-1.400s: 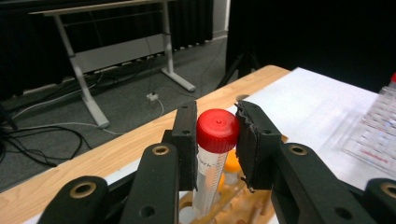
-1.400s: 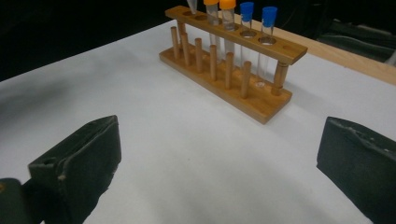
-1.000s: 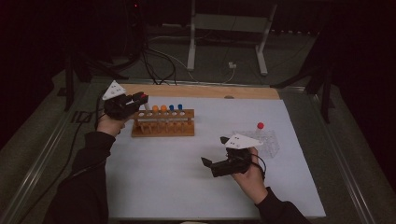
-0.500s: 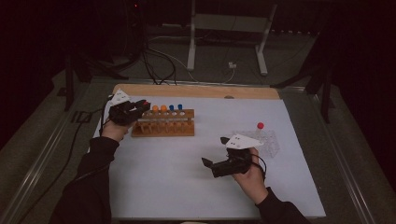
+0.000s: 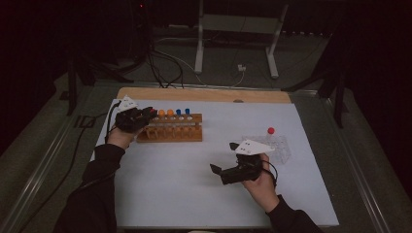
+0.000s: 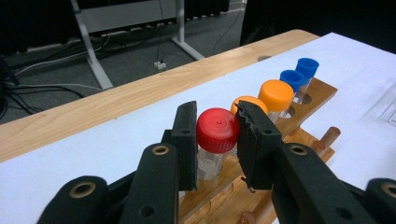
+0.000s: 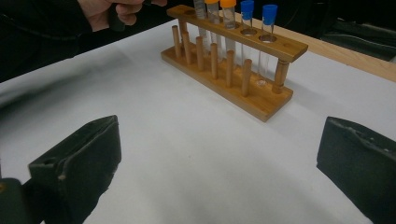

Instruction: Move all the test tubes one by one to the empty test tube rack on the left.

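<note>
A wooden tube rack [image 5: 170, 128] stands at the back left of the white mat. It holds orange-capped tubes [image 6: 276, 94] and blue-capped tubes [image 6: 307, 66] in a row. My left gripper [image 5: 148, 115] is at the rack's left end. In the left gripper view, the left gripper [image 6: 216, 122] is shut on a red-capped tube [image 6: 217, 130] whose lower part stands in the end hole of the rack [image 6: 322, 91]. My right gripper [image 5: 216, 170] hovers over the mat's front middle. The right gripper [image 7: 220, 135] is open with nothing between its jaws and faces the rack [image 7: 233, 60].
A clear plastic rack [image 5: 277, 148] with one red-capped tube [image 5: 270, 130] sits at the right of the mat. A wooden strip [image 5: 204, 94] runs along the table's far edge. Cables and a metal stand [image 5: 233, 43] lie on the floor beyond.
My left gripper has come down with the red-capped tube onto the rack's left end. The right gripper has stayed where it was.
</note>
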